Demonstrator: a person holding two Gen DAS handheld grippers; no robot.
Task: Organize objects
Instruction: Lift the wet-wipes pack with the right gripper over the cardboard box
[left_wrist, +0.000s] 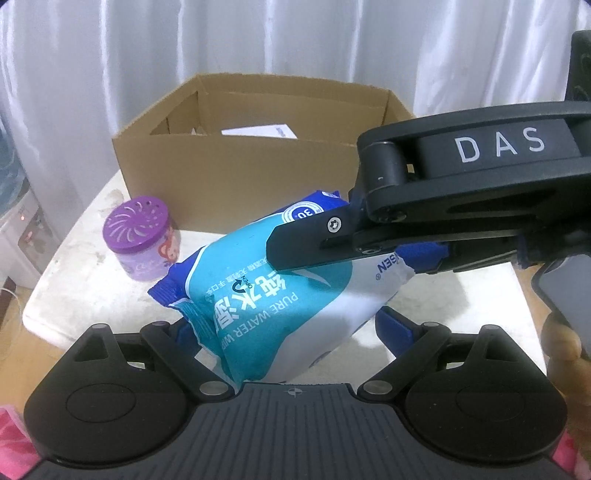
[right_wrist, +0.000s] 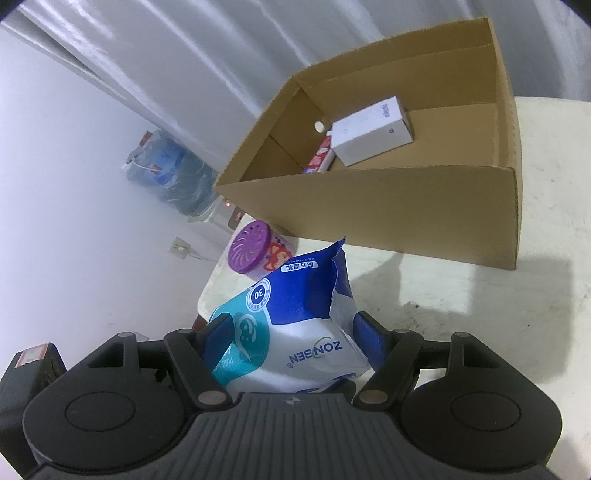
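A blue, teal and white pack of wet wipes (left_wrist: 280, 295) sits between the blue pads of my left gripper (left_wrist: 291, 325), whose jaws stand wide beside it. My right gripper (left_wrist: 325, 243) reaches in from the right and is shut on the same pack. In the right wrist view the pack (right_wrist: 295, 332) is pinched between the blue pads of the right gripper (right_wrist: 295, 336). A purple-lidded air freshener jar (left_wrist: 142, 238) stands on the white table, also in the right wrist view (right_wrist: 255, 253). An open cardboard box (right_wrist: 388, 214) stands behind.
The box (left_wrist: 236, 173) holds a white carton (right_wrist: 373, 129) and a red packet (right_wrist: 319, 158). The white table (right_wrist: 480, 314) ends at its left edge near the jar. Water bottles (right_wrist: 173, 173) stand on the floor beyond. White curtains hang behind.
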